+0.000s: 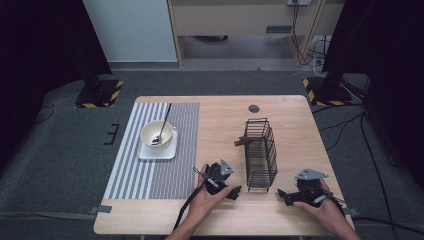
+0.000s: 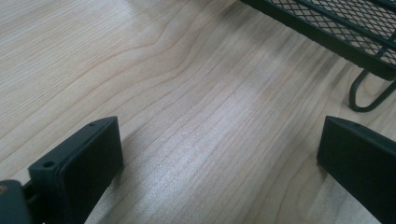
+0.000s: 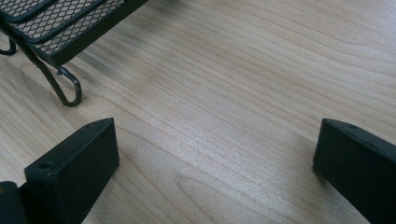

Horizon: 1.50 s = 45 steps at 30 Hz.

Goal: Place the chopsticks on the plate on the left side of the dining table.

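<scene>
Left gripper (image 1: 234, 190) jaws wide apart, nothing between, just bare table (image 2: 187, 93) wood under them. Right gripper (image 1: 283, 194) same: spread wide, empty, resting low at the near edge. Black wire basket (image 1: 261, 154) standing between the two, near both but untouched; mesh floor and a bent wire foot (image 3: 70, 91) visible just ahead of the right jaws, another foot at the edge of the left gripper view. Farther left, on the striped placemat (image 1: 150, 165): cream cup (image 1: 157, 134) on a white square saucer (image 1: 158, 150), spoon (image 1: 162, 127) leaning inside. Judging by layout, work not started: nothing gripped. Probably left to do: close in on the basket from either side and take hold.
</scene>
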Motion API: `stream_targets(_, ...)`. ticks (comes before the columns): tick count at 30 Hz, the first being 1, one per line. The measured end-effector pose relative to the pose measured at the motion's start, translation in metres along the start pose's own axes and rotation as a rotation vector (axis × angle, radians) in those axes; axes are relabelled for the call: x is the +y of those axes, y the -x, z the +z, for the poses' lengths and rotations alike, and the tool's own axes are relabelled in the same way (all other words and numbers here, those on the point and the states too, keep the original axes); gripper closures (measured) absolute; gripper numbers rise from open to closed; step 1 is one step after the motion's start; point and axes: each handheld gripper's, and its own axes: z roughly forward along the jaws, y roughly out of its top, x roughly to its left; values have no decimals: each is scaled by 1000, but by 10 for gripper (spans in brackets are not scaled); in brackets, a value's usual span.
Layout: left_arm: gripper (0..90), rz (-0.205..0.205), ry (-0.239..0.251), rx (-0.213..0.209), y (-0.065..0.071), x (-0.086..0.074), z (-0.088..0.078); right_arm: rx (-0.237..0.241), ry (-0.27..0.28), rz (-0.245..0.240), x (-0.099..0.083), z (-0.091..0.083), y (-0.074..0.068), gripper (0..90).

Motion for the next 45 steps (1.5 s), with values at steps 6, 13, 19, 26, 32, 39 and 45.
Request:
stream_targets(6, 6, 10, 2, -12, 0, -1, -2, 4, 1, -5, 0, 1, 0, 1)
stream_targets(13, 41, 15, 21, -48, -1, 0, -7, 5, 0, -9, 1, 1, 1, 1)
stream_targets(19, 37, 4, 46, -53, -4, 6, -14, 6, -1, -5, 1, 1, 0, 1)
stream_targets(26, 52, 3, 56, -26, -4, 11, -21, 6, -1, -5, 1, 1, 0, 1)
stream_targets(32, 50, -26, 63, -45, -3, 18, -28, 6, -1, -4, 1, 1, 0, 1)
stream_targets(39, 36, -8, 78, -79, -1, 23, -34, 4, -1, -3, 1, 1, 0, 2)
stream_targets(45, 65, -9, 100, -93, -1, 27, -37, 1, 0, -3, 1, 1, 0, 2)
